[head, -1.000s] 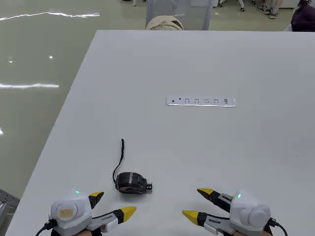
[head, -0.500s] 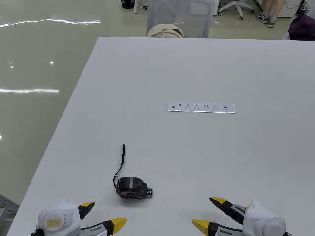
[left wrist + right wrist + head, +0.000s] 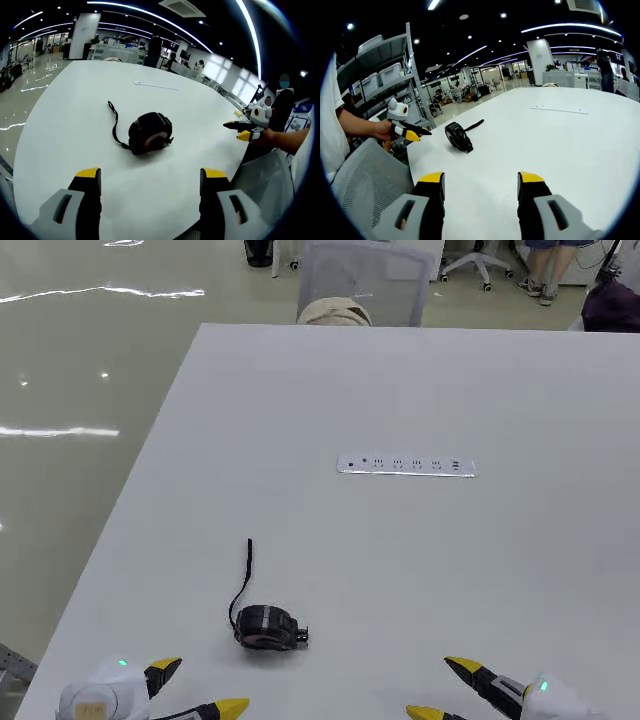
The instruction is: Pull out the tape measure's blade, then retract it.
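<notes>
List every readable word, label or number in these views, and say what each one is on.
Nothing here can be read well enough to quote.
Face label on the tape measure: a reddish patch, too blurred to read.
Markings on the power strip: small dark marks beside the sockets, too small to read.
Sticker on the body of the left gripper: yellowish, and its print is blurred.

Tabletop lies bare between the left gripper and right gripper. Nearest obstacle is the tape measure, at 1 o'clock from the left gripper, its strap trailing toward 12. The power strip lies well apart at 12 o'clock. Ahead of the right gripper the surface is unobstructed.
</notes>
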The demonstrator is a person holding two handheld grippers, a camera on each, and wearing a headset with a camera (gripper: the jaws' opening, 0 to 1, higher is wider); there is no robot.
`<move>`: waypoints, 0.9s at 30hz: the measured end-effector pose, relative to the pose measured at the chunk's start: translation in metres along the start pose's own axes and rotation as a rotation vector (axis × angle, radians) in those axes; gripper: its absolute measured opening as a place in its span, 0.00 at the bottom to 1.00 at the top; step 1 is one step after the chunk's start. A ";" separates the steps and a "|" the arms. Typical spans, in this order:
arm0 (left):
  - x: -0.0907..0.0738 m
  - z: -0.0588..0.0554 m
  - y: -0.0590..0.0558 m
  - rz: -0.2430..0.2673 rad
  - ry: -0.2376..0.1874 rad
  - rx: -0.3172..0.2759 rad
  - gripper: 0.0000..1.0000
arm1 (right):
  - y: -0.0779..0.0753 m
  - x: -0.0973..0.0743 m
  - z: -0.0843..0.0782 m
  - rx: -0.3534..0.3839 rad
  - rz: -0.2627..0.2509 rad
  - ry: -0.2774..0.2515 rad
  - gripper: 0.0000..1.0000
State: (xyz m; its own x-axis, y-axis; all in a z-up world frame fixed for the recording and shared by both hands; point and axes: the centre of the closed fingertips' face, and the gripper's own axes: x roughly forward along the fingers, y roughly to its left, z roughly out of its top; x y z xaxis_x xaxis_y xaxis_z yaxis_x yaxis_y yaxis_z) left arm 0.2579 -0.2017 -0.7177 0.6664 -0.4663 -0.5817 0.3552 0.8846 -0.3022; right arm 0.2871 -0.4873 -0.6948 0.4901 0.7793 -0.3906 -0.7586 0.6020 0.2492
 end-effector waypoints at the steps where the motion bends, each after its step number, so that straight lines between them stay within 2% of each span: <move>1: -0.002 0.000 0.000 -0.001 -0.003 0.002 0.80 | 0.000 -0.001 0.000 0.002 -0.002 -0.001 0.60; 13: -0.018 -0.005 0.000 0.005 -0.029 0.007 0.84 | 0.000 -0.017 0.001 -0.006 -0.023 -0.008 0.61; 22: -0.030 -0.014 -0.002 0.002 -0.043 0.002 0.85 | 0.005 -0.029 -0.005 -0.021 -0.033 0.008 0.63; 27: -0.037 -0.010 -0.003 0.013 -0.067 -0.003 0.84 | 0.007 -0.034 -0.010 -0.033 -0.039 0.018 0.63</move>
State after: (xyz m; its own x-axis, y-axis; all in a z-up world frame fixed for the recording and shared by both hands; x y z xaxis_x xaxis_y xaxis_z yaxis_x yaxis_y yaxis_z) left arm 0.2251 -0.1871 -0.7029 0.7136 -0.4536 -0.5339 0.3442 0.8908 -0.2967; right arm 0.2607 -0.5116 -0.6881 0.5120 0.7522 -0.4149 -0.7532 0.6253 0.2043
